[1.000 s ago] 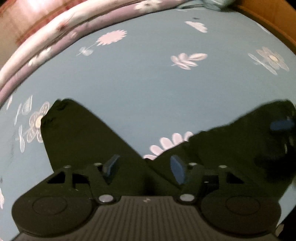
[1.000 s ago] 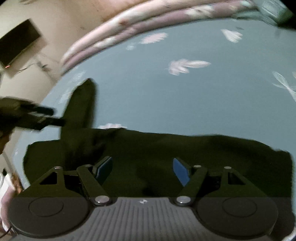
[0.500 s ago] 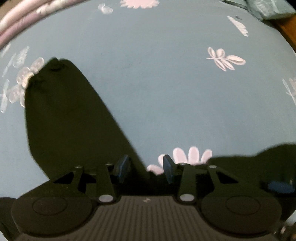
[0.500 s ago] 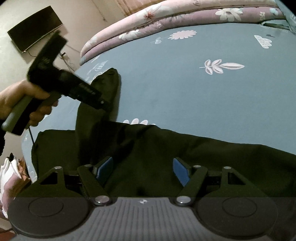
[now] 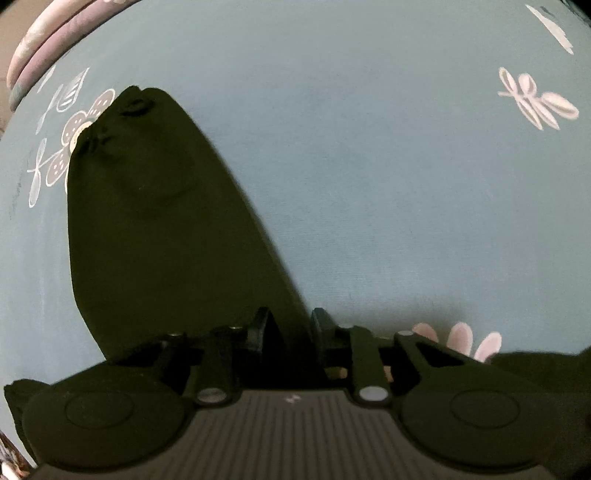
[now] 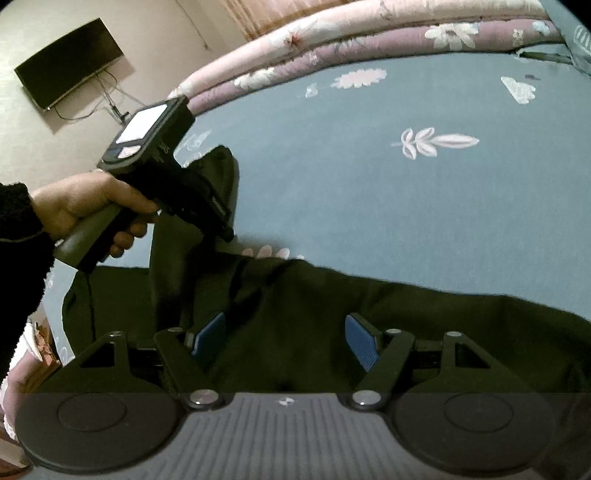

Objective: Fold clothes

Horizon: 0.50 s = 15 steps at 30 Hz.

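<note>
A black garment (image 6: 369, 325) lies spread on a blue-grey flowered bed sheet (image 6: 406, 206). One long sleeve (image 5: 159, 221) stretches away from it toward the far left. My left gripper (image 5: 290, 325) points steeply down at the near end of that sleeve. Its jaws are closing, with the sleeve's right edge pinched between the fingers. In the right wrist view a person's hand (image 6: 85, 206) holds the left gripper (image 6: 223, 229) where the sleeve meets the body. My right gripper (image 6: 284, 332) hangs open just above the garment's body, with nothing between its blue pads.
Folded pink and purple quilts (image 6: 369, 33) line the far edge of the bed. A dark screen (image 6: 70, 62) hangs on the wall at the left, with cables below it. The sheet (image 5: 388, 166) to the right of the sleeve carries only printed flowers.
My left gripper has come down and forward onto the sleeve's near end, and its jaws have narrowed around the cloth. My right gripper has stayed open over the garment.
</note>
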### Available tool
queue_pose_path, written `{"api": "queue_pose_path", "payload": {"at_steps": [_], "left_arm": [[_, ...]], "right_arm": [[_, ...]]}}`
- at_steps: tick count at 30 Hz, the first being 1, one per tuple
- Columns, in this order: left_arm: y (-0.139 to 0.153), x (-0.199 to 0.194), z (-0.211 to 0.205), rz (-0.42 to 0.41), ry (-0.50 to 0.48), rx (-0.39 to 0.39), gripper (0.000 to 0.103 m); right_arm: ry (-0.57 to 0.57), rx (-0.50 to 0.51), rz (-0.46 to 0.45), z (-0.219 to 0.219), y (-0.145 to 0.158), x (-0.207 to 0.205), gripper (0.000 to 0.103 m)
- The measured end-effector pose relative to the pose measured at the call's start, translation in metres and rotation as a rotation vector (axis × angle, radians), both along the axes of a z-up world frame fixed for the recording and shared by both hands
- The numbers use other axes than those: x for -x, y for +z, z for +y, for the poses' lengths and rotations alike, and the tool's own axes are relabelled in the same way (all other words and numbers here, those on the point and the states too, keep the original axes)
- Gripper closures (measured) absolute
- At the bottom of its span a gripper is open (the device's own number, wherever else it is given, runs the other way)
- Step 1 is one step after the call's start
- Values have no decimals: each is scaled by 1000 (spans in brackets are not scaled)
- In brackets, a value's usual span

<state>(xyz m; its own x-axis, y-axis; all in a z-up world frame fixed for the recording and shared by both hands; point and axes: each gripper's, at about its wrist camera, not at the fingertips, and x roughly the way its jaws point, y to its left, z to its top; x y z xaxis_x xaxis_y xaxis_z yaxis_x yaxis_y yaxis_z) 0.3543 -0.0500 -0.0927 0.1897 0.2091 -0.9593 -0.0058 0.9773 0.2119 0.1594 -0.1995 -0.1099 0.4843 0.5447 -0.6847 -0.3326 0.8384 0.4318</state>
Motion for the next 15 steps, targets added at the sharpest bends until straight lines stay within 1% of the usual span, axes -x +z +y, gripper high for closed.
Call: {"api": "queue_pose_path", "payload": {"at_steps": [2,8,10,15], "left_arm": [[3,3,1,-6,-1,0,90],[13,12,7,-29,-5,8,91],[18,16,11,-43,-8,18,94],[35,33,27,-75,16,25,96]], "right_arm": [[26,18,5,8,-2,2,27],[115,98,-13,34,-7,11,27],[121,102,-12,37,-9,11,27],[107,93,2,37,-12,8,27]]}}
